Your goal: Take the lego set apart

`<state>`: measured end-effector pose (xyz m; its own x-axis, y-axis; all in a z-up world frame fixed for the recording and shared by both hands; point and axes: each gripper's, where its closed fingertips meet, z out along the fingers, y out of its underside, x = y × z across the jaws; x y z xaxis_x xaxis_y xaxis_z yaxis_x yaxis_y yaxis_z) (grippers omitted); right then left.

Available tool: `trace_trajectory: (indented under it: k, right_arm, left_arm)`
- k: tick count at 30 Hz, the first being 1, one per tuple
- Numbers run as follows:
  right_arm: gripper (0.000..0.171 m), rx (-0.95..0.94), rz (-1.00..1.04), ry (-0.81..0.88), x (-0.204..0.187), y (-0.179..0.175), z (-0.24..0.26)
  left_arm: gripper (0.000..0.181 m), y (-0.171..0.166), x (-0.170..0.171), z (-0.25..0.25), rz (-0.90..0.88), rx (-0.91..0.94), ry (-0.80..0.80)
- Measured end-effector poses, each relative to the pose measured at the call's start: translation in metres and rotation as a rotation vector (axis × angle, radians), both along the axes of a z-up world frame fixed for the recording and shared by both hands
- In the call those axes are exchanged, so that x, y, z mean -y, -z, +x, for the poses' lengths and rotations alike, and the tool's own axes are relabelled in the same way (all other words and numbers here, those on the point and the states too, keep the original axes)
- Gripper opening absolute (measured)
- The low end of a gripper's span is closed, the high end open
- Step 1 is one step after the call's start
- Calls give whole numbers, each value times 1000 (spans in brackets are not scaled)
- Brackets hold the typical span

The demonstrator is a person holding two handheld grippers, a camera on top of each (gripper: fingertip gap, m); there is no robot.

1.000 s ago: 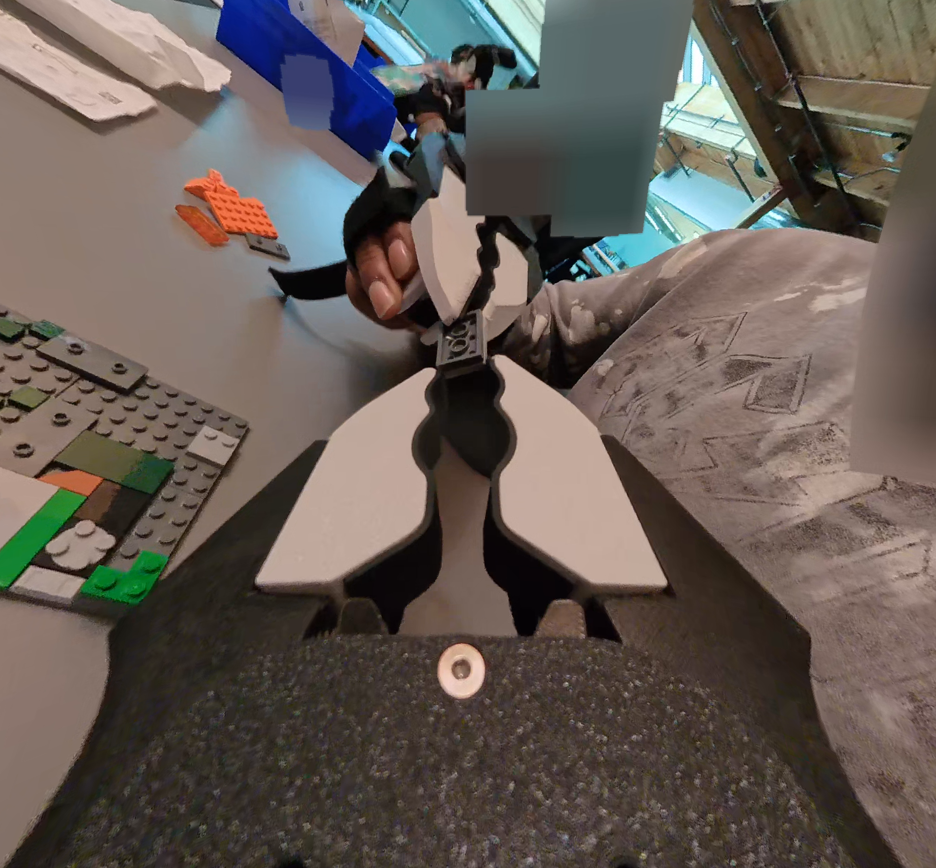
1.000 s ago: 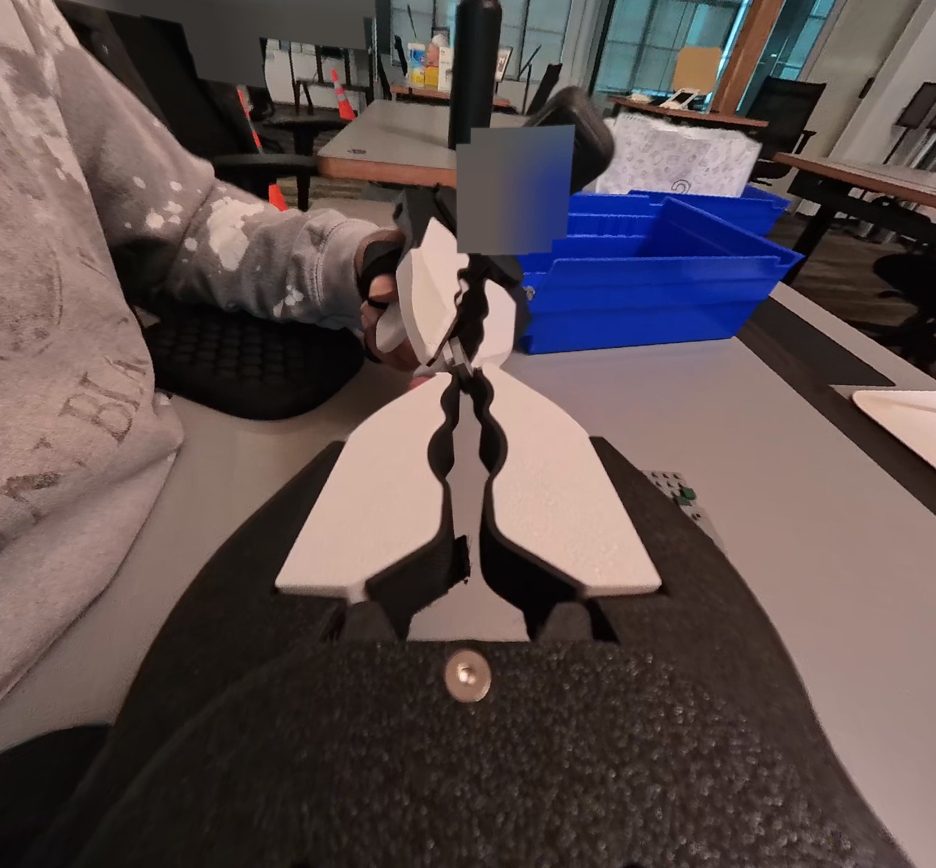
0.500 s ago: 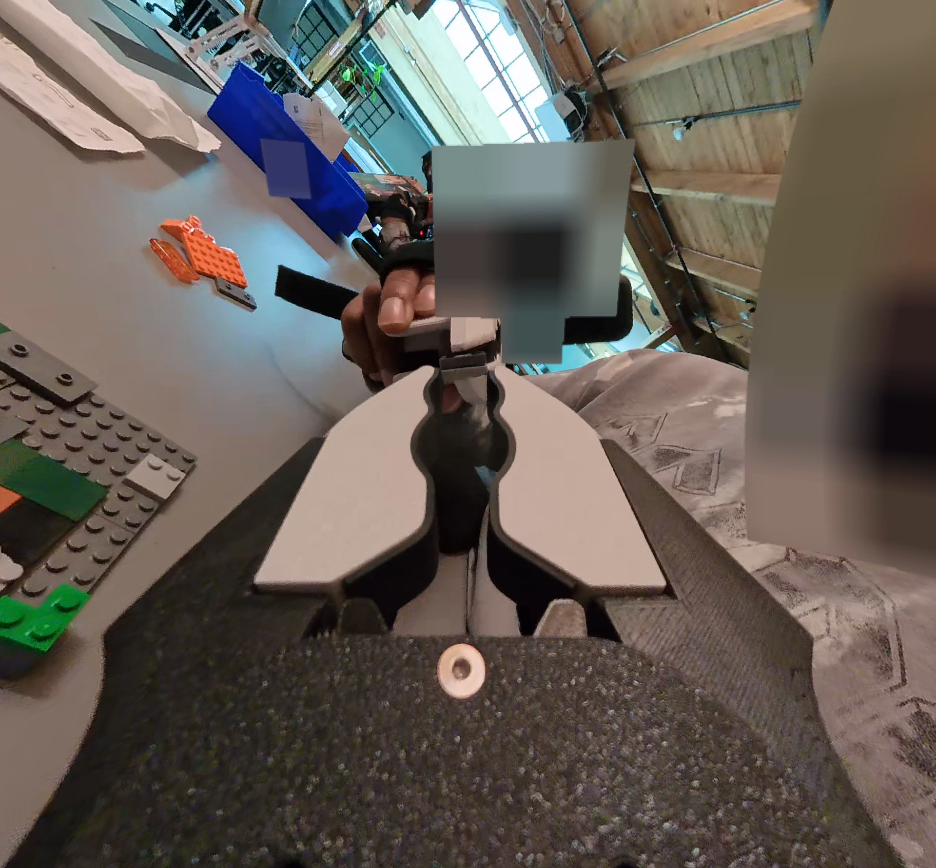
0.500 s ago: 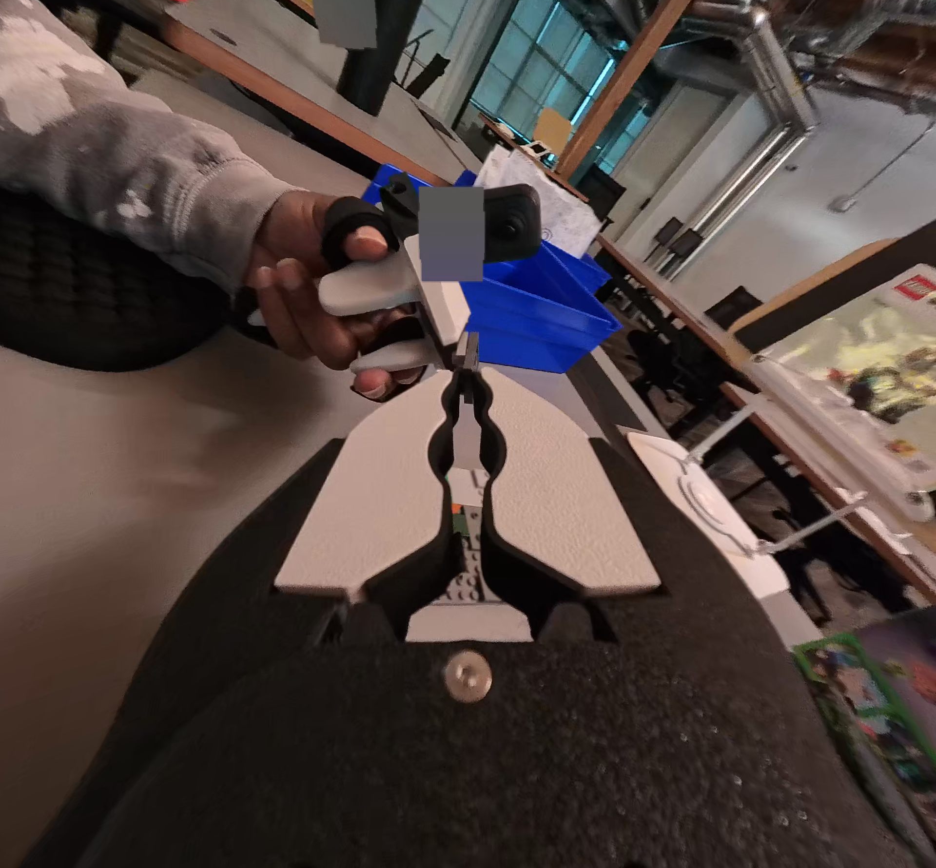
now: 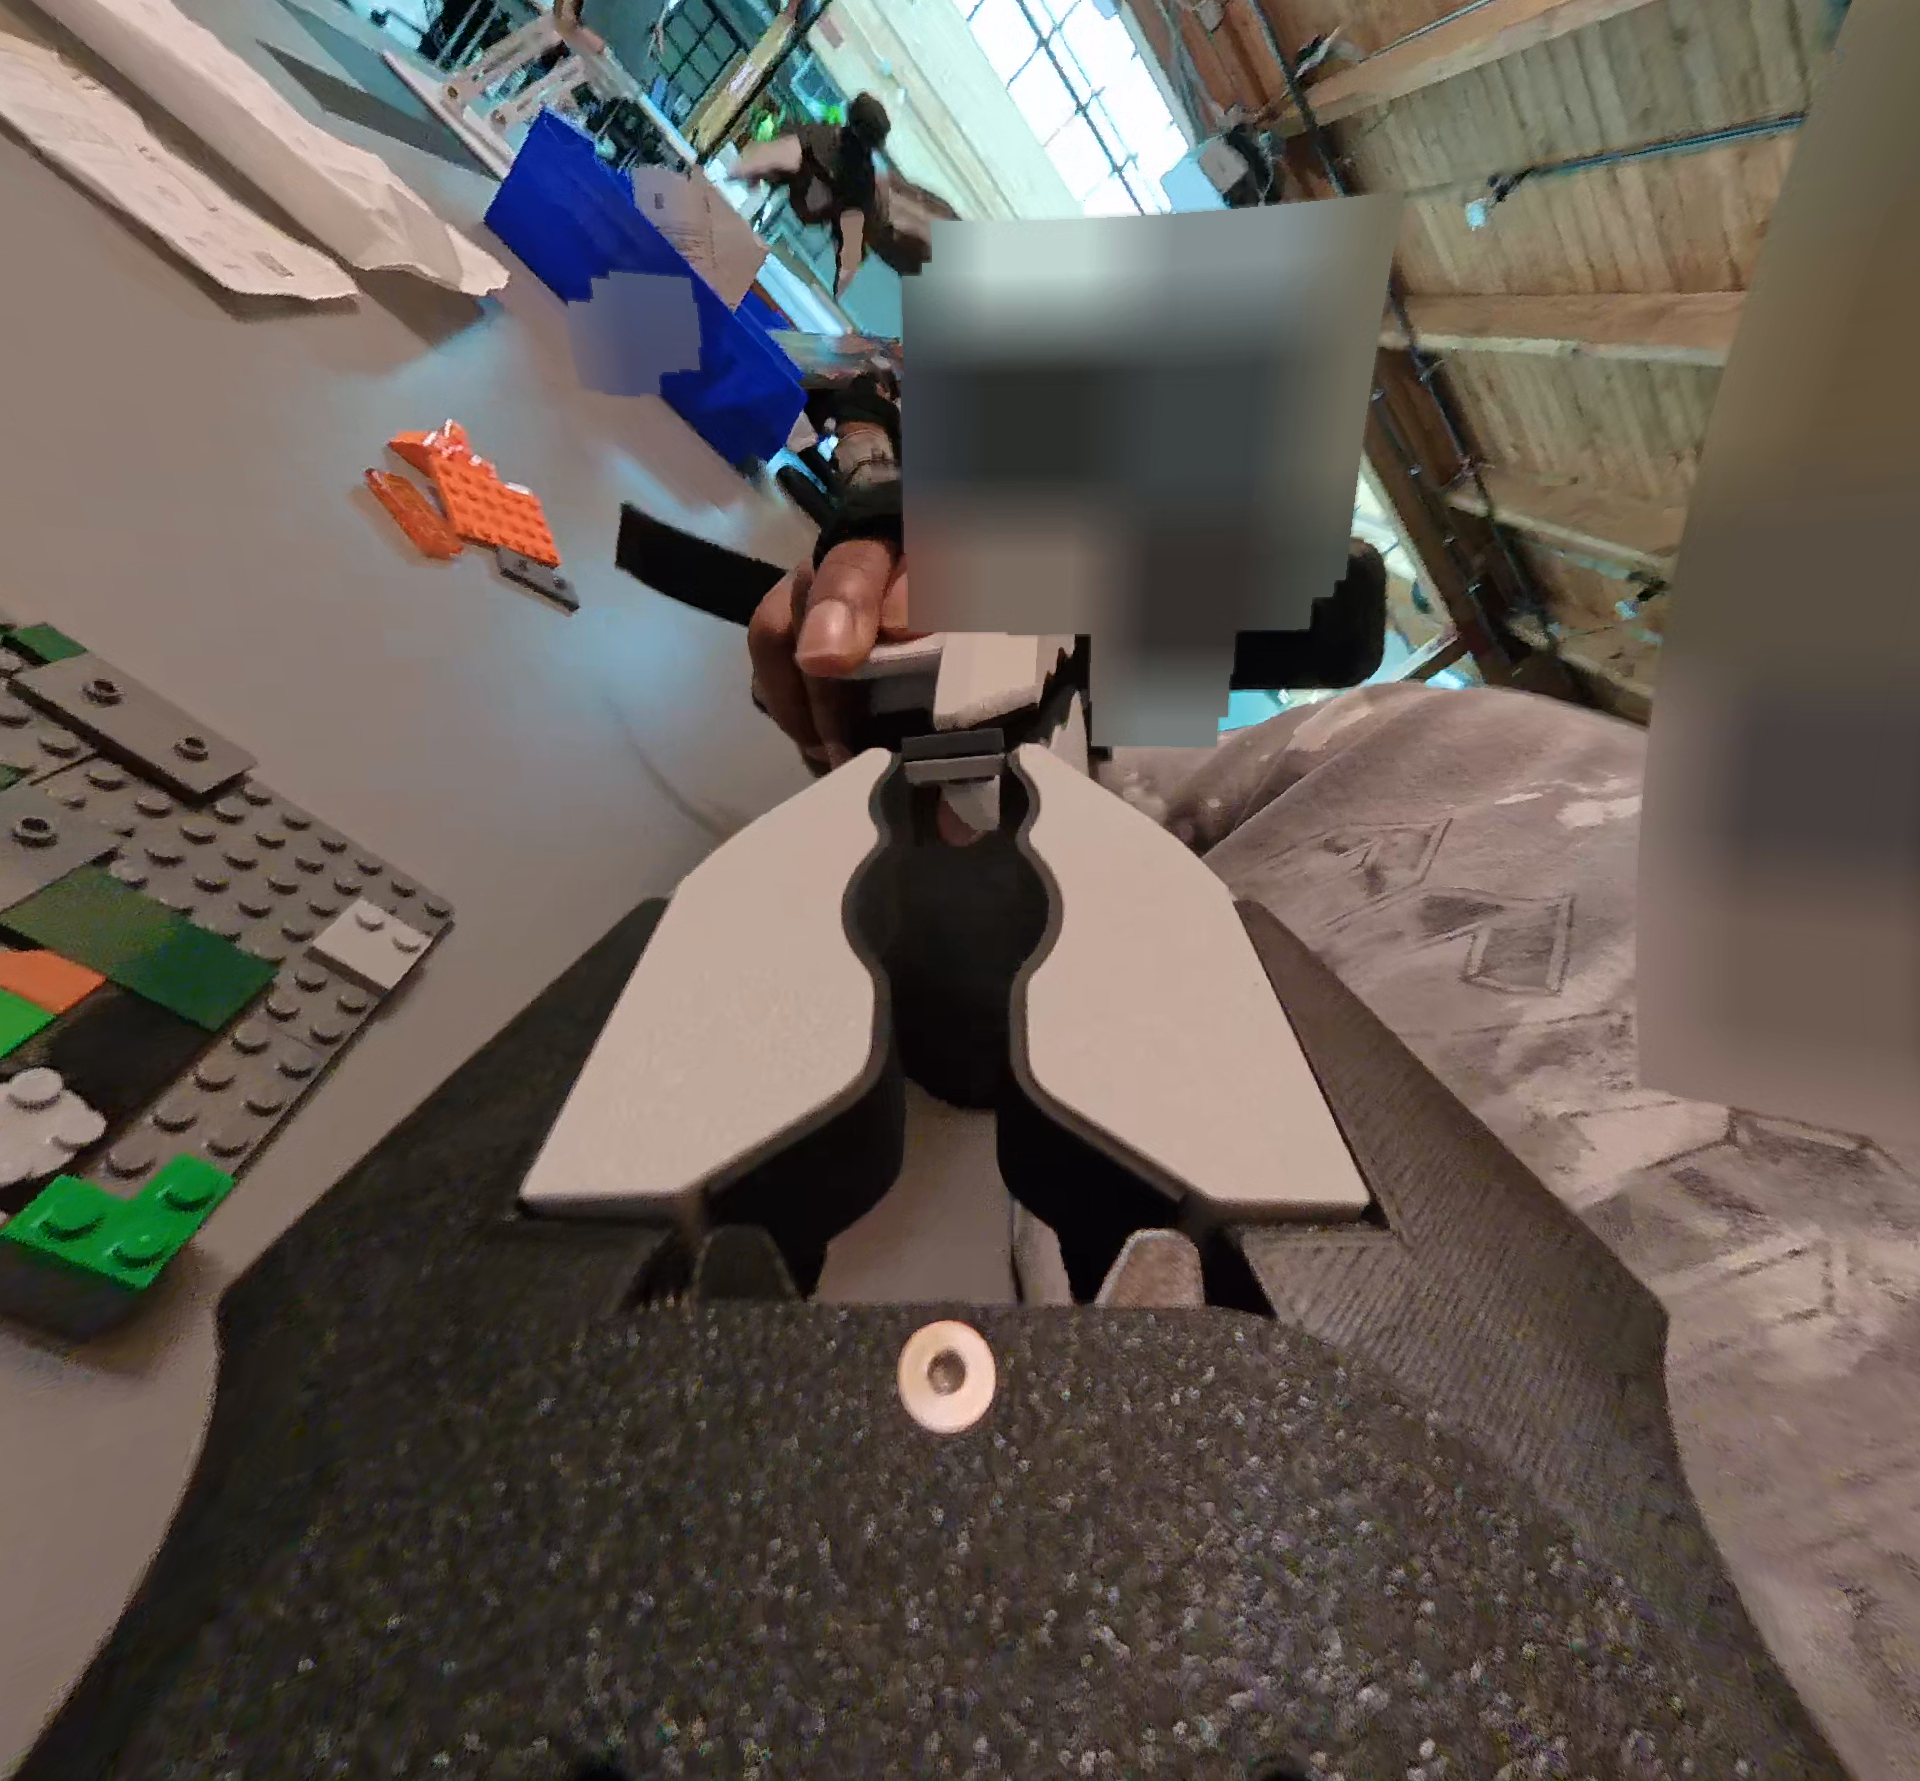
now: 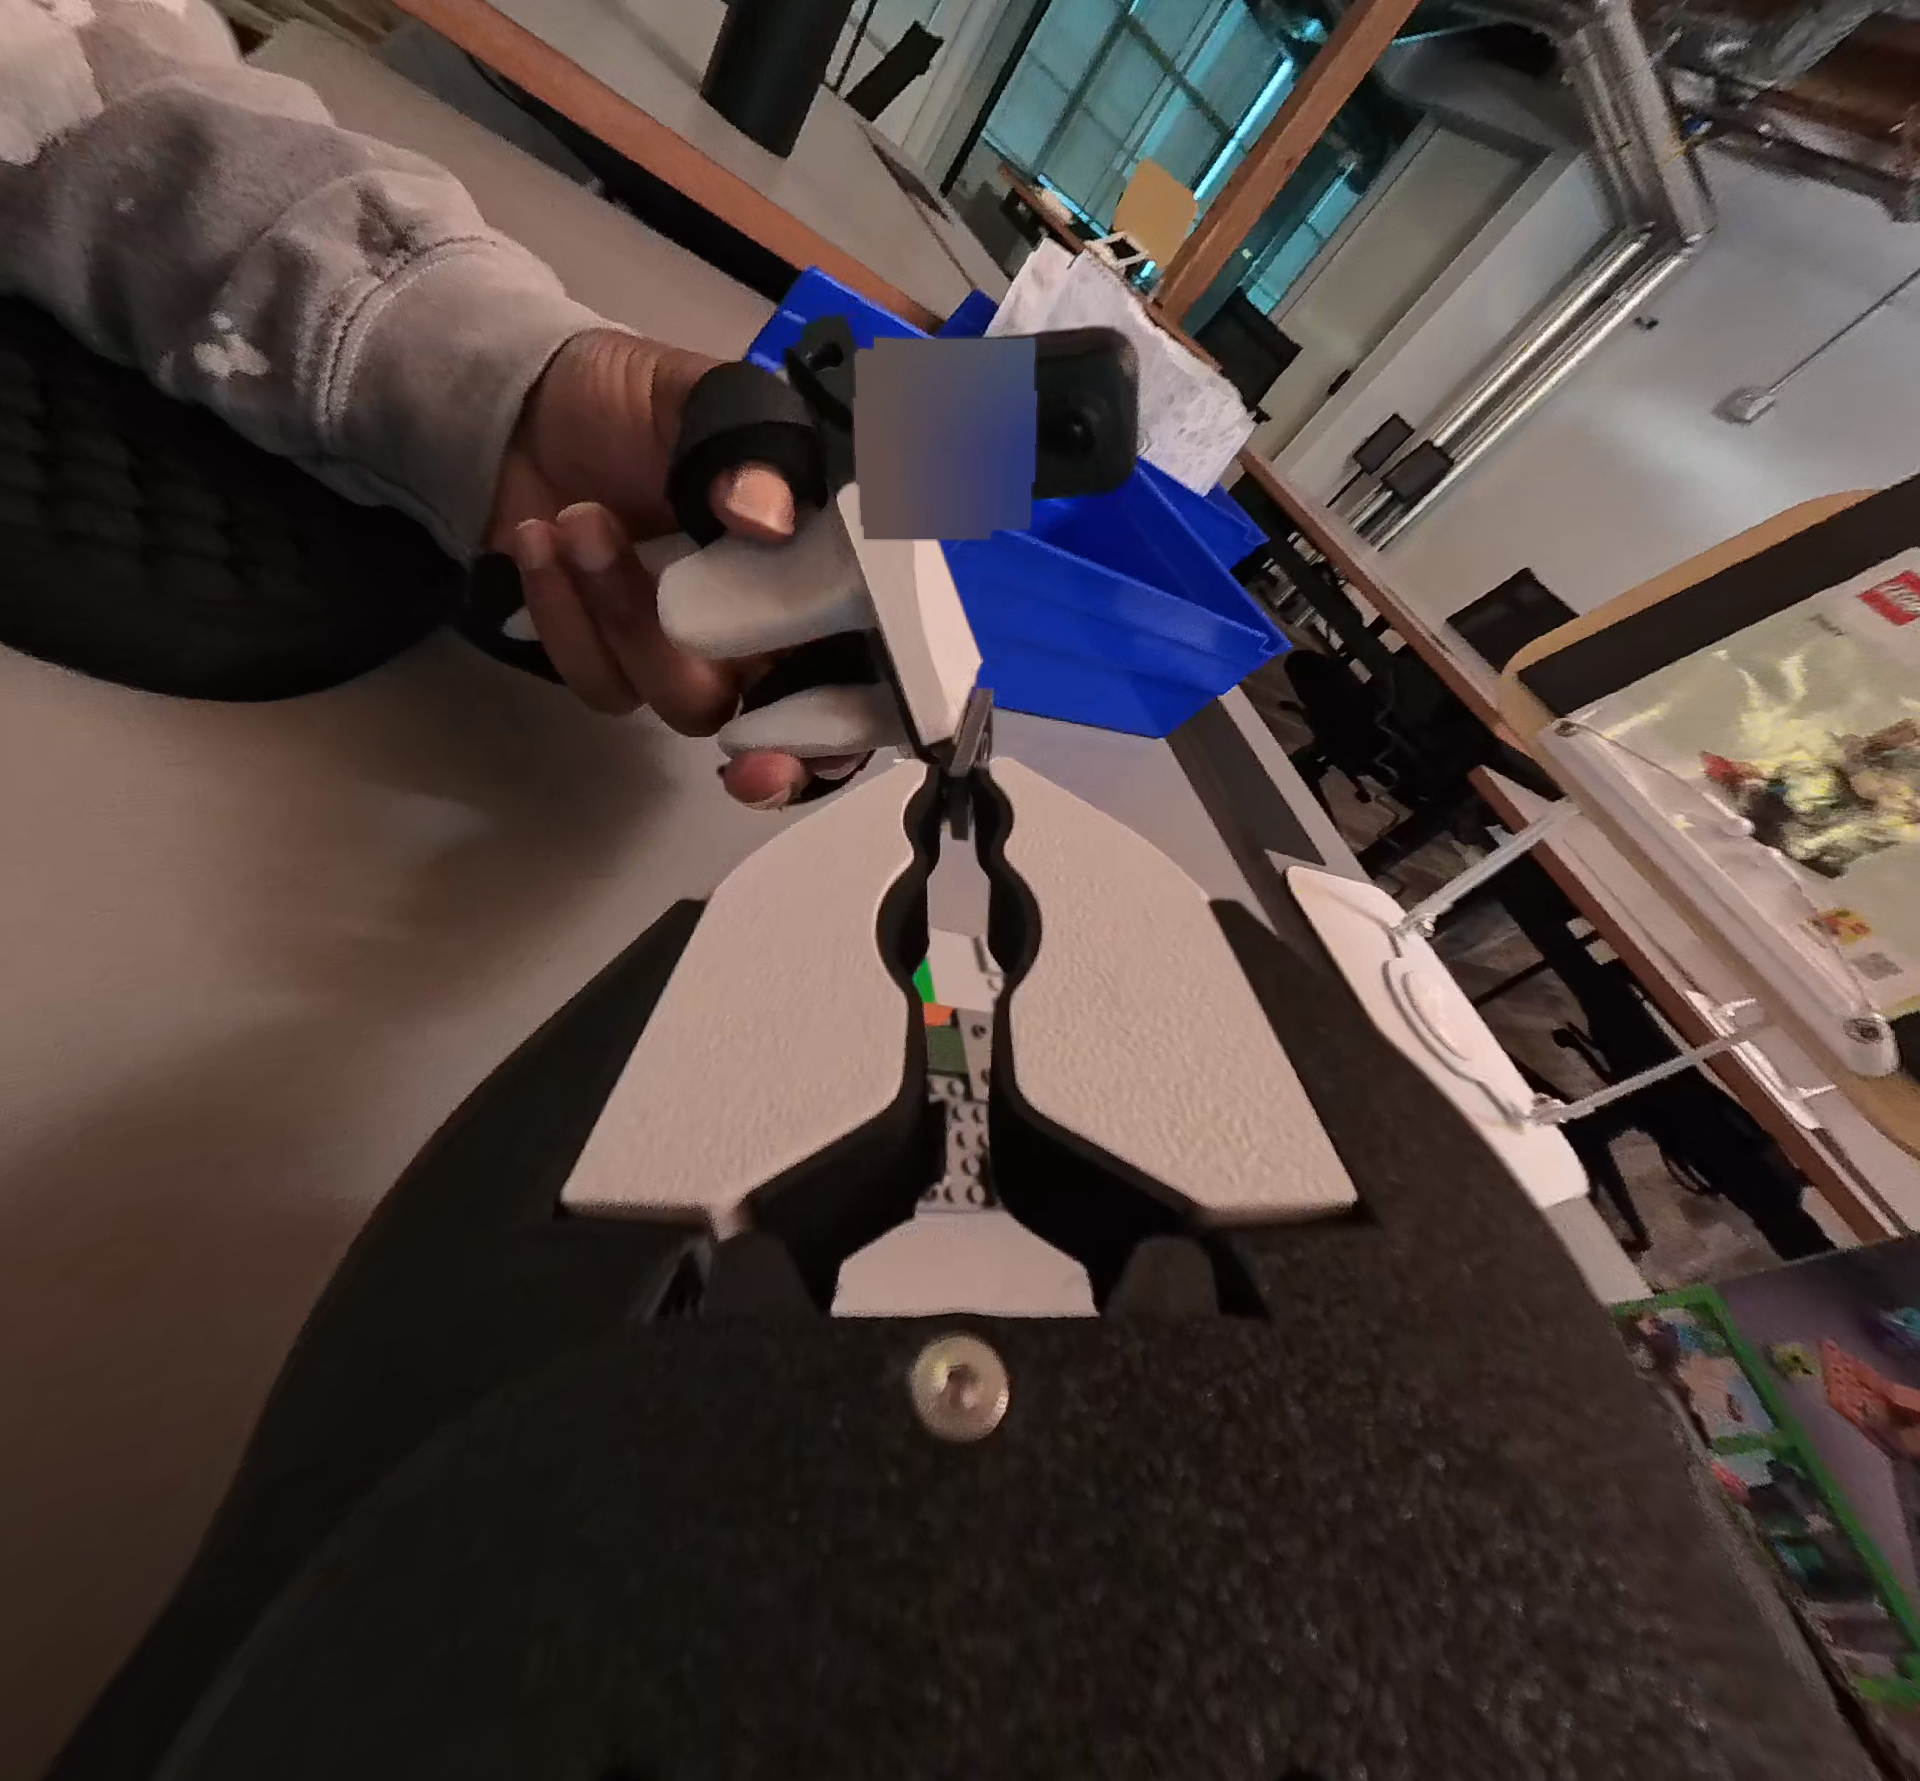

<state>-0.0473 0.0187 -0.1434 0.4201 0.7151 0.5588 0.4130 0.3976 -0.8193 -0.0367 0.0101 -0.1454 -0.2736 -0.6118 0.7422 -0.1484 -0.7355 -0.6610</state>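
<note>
We hold a small stack of dark grey plates (image 5: 951, 763) up in the air between both tools, well above the table (image 5: 312, 588). Half a second ago the stack sat the same way at the tips, and a second ago its studded face was turned toward the left camera; now we see it edge-on, two thin layers with a seam between them. Our left gripper (image 5: 951, 775) is closed across the width of the stack. Our right gripper (image 6: 961, 796) is closed narrow on its thin edge, with the left tool's tips meeting ours at the same piece.

So the turn is done and both grips hold; we judge the layers are not yet parted, and a prying twist comes next.

On the table, the grey baseplate (image 5: 260, 900) with green and orange tiles waits, loose orange plates (image 5: 478, 505) beyond it, near a blue bin (image 5: 623, 277).
</note>
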Motion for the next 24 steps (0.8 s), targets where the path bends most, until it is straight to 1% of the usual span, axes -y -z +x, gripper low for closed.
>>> trace_trajectory:
  k: [2, 6, 7, 9, 10, 11, 12, 13, 15, 18, 20, 22, 24]
  right_arm:
    - [5, -6, -57, -27, 3, 3, 0]
    - [5, -83, -220, -119, 6, 6, -1]
    - [5, -100, -251, -141, 7, 7, 0]
    - [4, -221, -322, -191, 4, -8, 13]
    - [4, -222, -347, -201, 3, -11, 20]
    - [4, -178, -324, -169, 0, -6, 23]
    - [4, -158, -317, -151, -1, -1, 22]
    - [4, -178, -343, -147, -2, 3, 20]
    - [4, -195, -377, -107, -11, 8, 21]
    - [4, -215, -409, -51, -26, 14, 32]
    - [4, -228, -422, -25, -31, 17, 38]
    - [4, -220, -413, 5, -35, 19, 41]
    - [4, -208, -417, 19, -36, 22, 40]
  left_arm:
    - [17, 4, 3, 0, 52, -29, 10]
    - [17, 8, 6, -3, 154, -64, 57]
    - [17, 12, 8, -4, 192, -89, 86]
    - [17, 45, 0, -13, 333, -244, 94]
    - [17, 48, 2, -19, 310, -241, 112]
    - [17, 48, 4, -21, 321, -230, 103]
    - [17, 53, 3, -21, 388, -268, 90]
    - [17, 57, 1, -22, 473, -313, 78]
    - [17, 52, -10, -24, 601, -378, 7]
    - [17, 30, -46, -45, 746, -473, -180]
    - [17, 14, -74, -73, 825, -554, -322]
    - [17, 4, -109, -112, 920, -694, -483]
    - [17, -2, -136, -152, 945, -810, -607]
